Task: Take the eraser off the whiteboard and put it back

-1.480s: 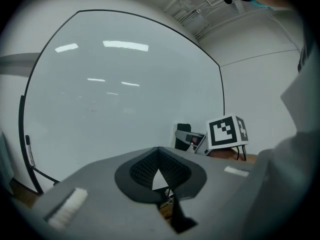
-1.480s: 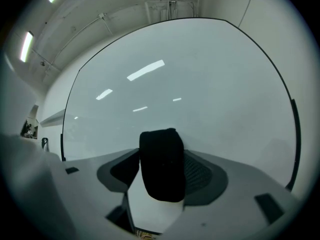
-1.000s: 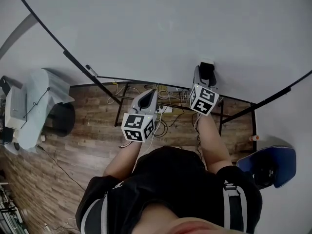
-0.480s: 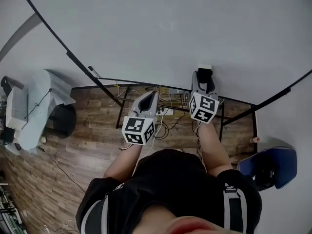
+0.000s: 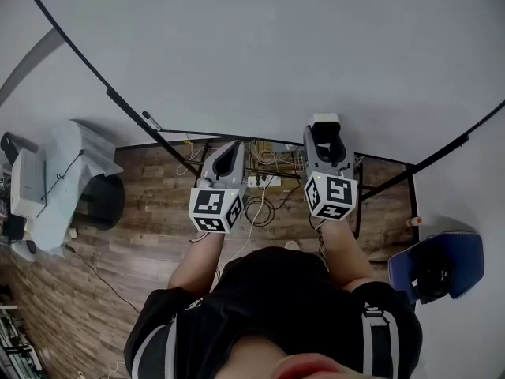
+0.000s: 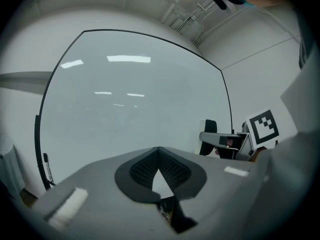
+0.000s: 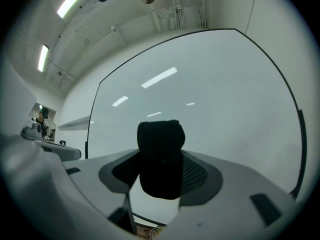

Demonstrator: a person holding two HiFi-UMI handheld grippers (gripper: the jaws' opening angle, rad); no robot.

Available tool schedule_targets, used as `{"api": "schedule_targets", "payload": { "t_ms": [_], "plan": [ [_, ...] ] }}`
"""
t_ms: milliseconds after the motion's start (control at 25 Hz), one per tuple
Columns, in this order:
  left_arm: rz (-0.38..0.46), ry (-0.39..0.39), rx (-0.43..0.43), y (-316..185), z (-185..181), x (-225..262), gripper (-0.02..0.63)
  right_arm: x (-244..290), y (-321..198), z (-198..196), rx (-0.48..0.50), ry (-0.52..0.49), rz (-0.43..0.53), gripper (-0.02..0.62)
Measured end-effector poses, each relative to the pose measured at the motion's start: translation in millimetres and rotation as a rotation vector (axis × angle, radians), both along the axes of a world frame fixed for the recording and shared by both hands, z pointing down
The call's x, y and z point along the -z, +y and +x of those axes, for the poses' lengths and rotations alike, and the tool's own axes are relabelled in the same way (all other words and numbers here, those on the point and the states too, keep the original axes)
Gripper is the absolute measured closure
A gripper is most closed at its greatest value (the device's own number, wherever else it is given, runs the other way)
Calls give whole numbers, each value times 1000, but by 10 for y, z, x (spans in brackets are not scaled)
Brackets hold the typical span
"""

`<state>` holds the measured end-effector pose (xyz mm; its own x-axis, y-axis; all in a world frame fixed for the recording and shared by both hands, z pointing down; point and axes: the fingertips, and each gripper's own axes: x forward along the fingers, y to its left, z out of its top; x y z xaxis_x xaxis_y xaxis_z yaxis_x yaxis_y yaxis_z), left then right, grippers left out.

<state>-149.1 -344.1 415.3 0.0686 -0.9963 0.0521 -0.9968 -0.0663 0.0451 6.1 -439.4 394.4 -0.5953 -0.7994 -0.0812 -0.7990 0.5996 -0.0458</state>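
Note:
The whiteboard [image 5: 252,54] fills the view ahead of me and looks blank [image 6: 135,104] [image 7: 215,94]. My right gripper [image 5: 325,131] points level at it, shut on the eraser [image 5: 324,121], a block with a black felt face [image 7: 160,159] and a white back. The eraser is a short way off the board. In the left gripper view the held eraser [image 6: 210,134] shows at the right with the right gripper [image 6: 222,140]. My left gripper [image 5: 233,147] is beside it at the left, shut with nothing in it [image 6: 159,151].
A dark marker [image 5: 148,119] lies on the board's lower left edge. Black stand legs and tangled cables [image 5: 260,181] are under the board on the wooden floor. A grey-draped machine [image 5: 55,180] stands at the left and a blue chair [image 5: 434,267] at the right.
The right gripper has drawn back from the board toward me with the eraser in it. The left gripper has shifted slightly left and up.

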Motion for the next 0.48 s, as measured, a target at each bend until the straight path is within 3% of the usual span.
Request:
{"api": "schedule_targets", "payload": {
  "t_ms": [480],
  "plan": [
    [9, 1, -38, 27, 13, 34, 597, -102, 465, 206, -13, -26, -45, 362]
  ]
}}
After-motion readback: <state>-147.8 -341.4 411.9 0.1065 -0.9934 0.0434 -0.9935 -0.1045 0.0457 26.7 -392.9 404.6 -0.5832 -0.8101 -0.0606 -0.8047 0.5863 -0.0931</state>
